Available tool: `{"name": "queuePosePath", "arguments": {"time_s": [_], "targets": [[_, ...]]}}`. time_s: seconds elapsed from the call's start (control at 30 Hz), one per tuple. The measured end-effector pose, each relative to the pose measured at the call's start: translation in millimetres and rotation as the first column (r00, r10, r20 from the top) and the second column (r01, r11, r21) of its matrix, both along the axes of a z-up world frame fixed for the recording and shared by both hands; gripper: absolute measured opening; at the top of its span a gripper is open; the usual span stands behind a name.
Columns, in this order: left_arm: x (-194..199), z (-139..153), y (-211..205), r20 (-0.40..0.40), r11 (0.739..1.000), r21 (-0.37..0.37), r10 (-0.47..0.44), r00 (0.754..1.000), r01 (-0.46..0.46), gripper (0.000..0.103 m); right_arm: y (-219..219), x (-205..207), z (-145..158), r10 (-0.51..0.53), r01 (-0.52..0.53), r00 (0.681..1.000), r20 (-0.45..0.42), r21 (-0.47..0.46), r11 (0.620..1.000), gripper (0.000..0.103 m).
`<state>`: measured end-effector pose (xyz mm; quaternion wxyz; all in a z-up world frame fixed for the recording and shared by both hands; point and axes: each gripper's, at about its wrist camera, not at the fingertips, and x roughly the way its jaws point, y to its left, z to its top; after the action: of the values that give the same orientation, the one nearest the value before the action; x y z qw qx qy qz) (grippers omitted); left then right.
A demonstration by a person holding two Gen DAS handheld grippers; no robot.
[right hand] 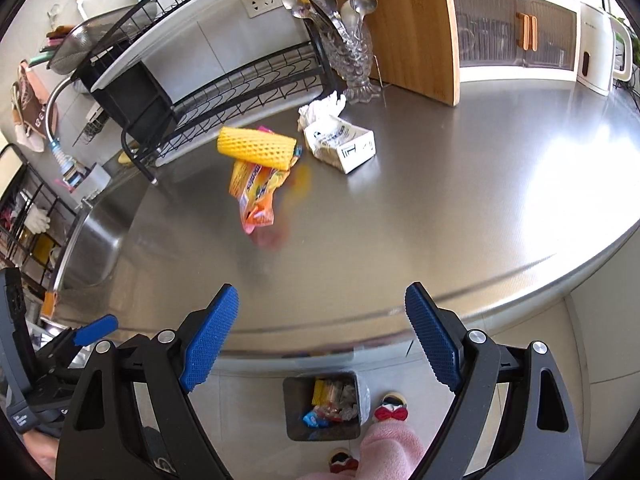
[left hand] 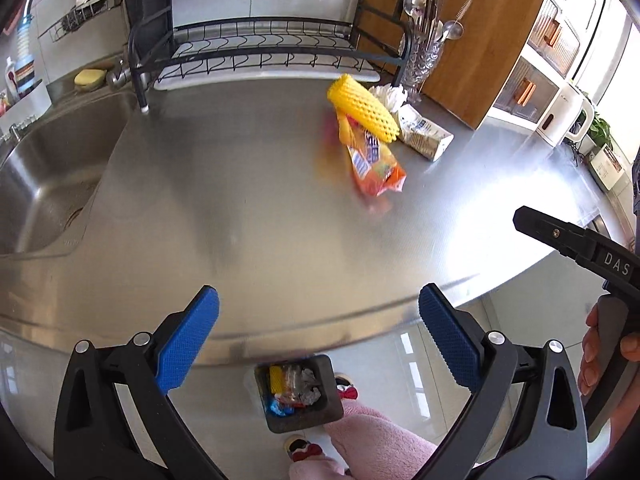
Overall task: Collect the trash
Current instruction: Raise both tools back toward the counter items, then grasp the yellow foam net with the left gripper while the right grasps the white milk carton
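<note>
Our left tool (left hand: 319, 334) and right tool (right hand: 322, 332) hang spread, empty. Below sits the bin (left hand: 332, 412). At one o'clock on the table (left hand: 240, 208), the light, crinkly wrapper (left hand: 374, 168) wants pinching at its loose end.

Both wrist views high above the tabletop (left hand: 248, 184) edge, angled down past their fingers, left facing the rack (left hand: 260, 48), both sharing trash, bin (right hand: 324, 408) below
</note>
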<state>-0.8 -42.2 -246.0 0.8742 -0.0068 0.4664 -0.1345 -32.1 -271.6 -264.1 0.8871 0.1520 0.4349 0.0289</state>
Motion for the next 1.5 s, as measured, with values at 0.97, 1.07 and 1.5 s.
{"name": "queuePosePath", "arguments": {"time_s": [0.97, 1.07, 1.5], "targets": [[182.9, 6.0, -67.1, -0.043, 0.999, 0.01, 0.033, 0.999, -0.033, 0.07, -33.0, 172.4, -26.6, 0.215, -0.226, 0.973, -0.084, -0.164, 0.96, 0.082], [192.0, 1.4, -70.5, -0.058, 0.999, 0.02, 0.034, 0.998, -0.033, 0.07, -33.8, 180.1, -30.9, 0.232, -0.244, 0.968, -0.093, -0.153, 0.958, 0.081], [200.7, -4.0, -73.2, -0.081, 1.0, -0.002, 0.01, 0.997, -0.01, 0.012, -28.7, 189.6, -45.2, 0.302, -0.32, 0.944, -0.132, -0.142, 0.937, 0.056]]}}
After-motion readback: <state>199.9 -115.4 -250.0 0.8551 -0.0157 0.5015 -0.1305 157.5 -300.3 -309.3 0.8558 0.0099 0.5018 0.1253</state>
